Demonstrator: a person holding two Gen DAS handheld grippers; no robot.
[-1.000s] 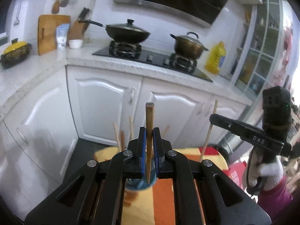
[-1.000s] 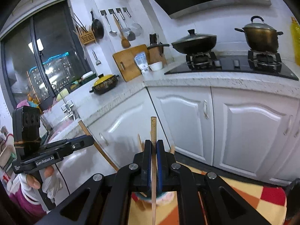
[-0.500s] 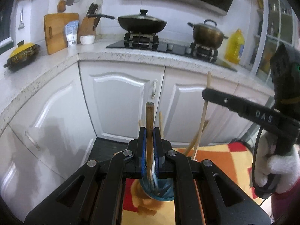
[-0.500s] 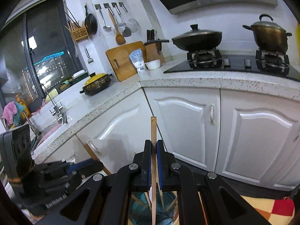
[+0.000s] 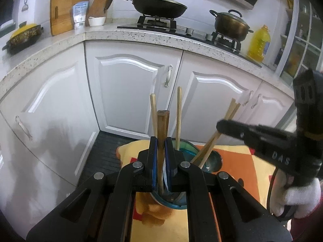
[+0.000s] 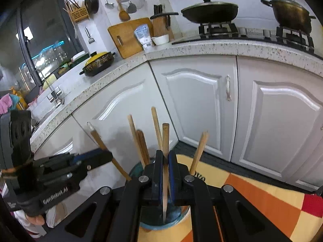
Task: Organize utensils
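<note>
The left gripper (image 5: pixel 161 161) was clamped on a brown wooden stick (image 5: pixel 162 125), its blue pads pinching the shaft while the lower end reached down into the blue cup (image 5: pixel 171 203). The right gripper (image 6: pixel 165 173) was likewise clamped on a thin chopstick (image 6: pixel 165 137), whose tip hung inside the same cup (image 6: pixel 161 224). Other chopsticks (image 5: pixel 178 117) already stood in the cup, leaning outward against its rim. In the left view the right gripper (image 5: pixel 220 126) came in from the right side, held by a white-gloved hand (image 5: pixel 298 201). The cup sat on a yellow, orange and red checked cloth (image 6: pixel 262 201). Beyond it ran white cabinet doors (image 5: pixel 131 88) under a speckled counter (image 5: pixel 141 37), where a lidded wok (image 5: pixel 159 6) and a pot (image 5: pixel 230 25) sat on the hob.
</note>
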